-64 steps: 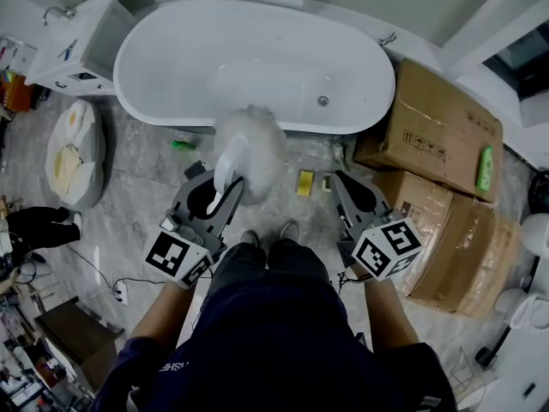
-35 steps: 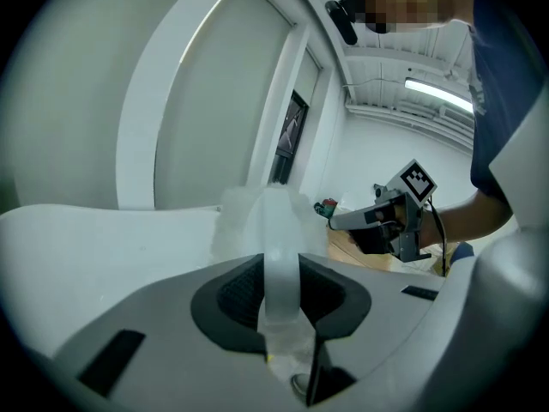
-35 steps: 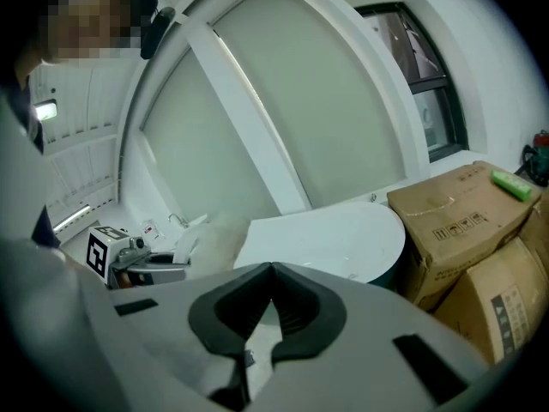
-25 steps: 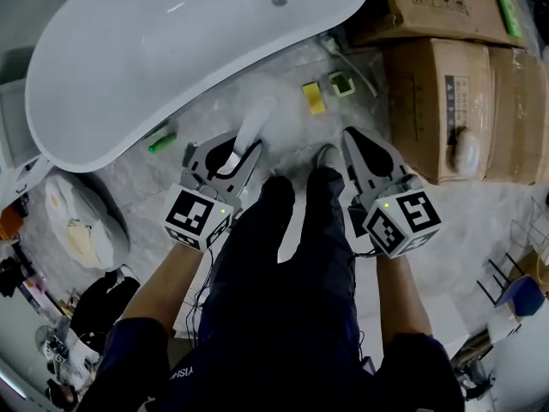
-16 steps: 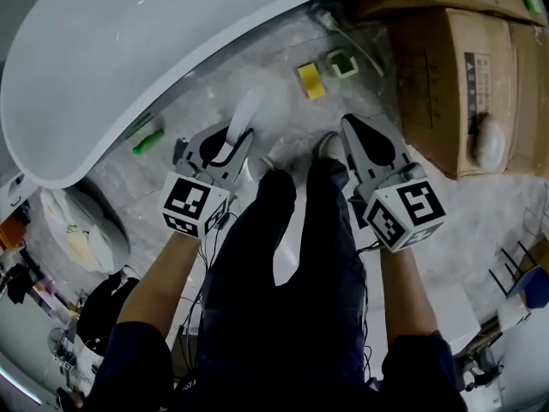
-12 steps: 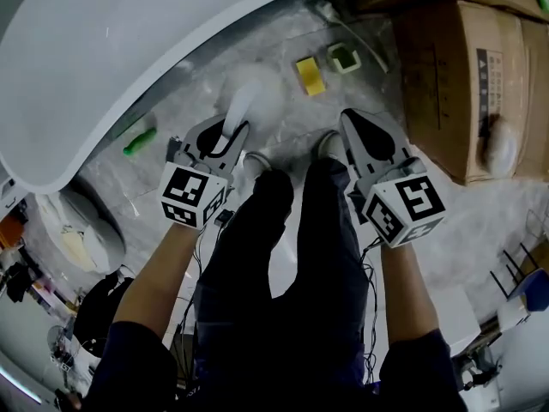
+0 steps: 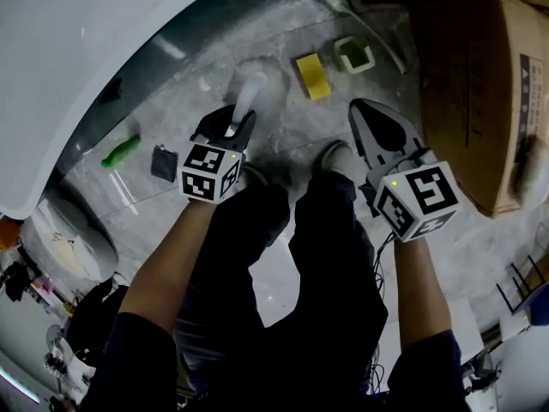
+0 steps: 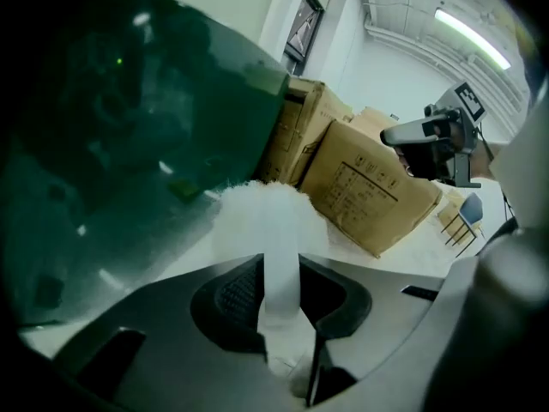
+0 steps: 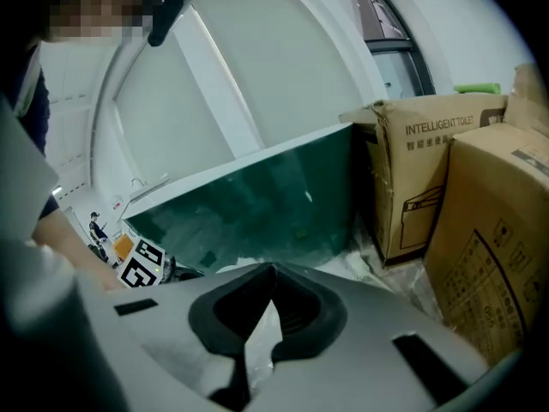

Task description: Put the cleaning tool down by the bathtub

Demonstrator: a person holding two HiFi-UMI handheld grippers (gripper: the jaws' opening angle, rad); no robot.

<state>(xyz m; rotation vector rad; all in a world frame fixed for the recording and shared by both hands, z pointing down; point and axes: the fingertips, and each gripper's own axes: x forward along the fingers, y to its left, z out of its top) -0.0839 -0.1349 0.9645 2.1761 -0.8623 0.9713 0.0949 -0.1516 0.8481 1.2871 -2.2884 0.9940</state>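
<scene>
The cleaning tool is a white fluffy duster (image 7: pixel 257 80) on a flat white handle. My left gripper (image 7: pixel 230 120) is shut on that handle, and the fluffy head sticks out ahead of the jaws, low over the marble floor. The white bathtub (image 7: pixel 77 50) curves along the upper left, close to the duster. In the left gripper view the handle (image 8: pixel 279 256) runs up between the pads to the duster head (image 8: pixel 262 209), with the tub's dark wall (image 8: pixel 129 127) on the left. My right gripper (image 7: pixel 364 108) hangs shut and holds nothing; its tips (image 9: pixel 273 271) meet before the tub wall (image 9: pixel 257 204).
A yellow sponge (image 7: pixel 313 75) and a green-rimmed pad (image 7: pixel 352 54) lie on the floor ahead. A green item (image 7: pixel 118 153) and a small dark object (image 7: pixel 163 163) lie left of the left gripper. Cardboard boxes (image 7: pixel 480 75) stand on the right. The person's shoes (image 7: pixel 339 154) are between the grippers.
Both grippers have sunk towards the floor, and the view has dropped with them. The duster stays in the left gripper, its head now low beside the tub.
</scene>
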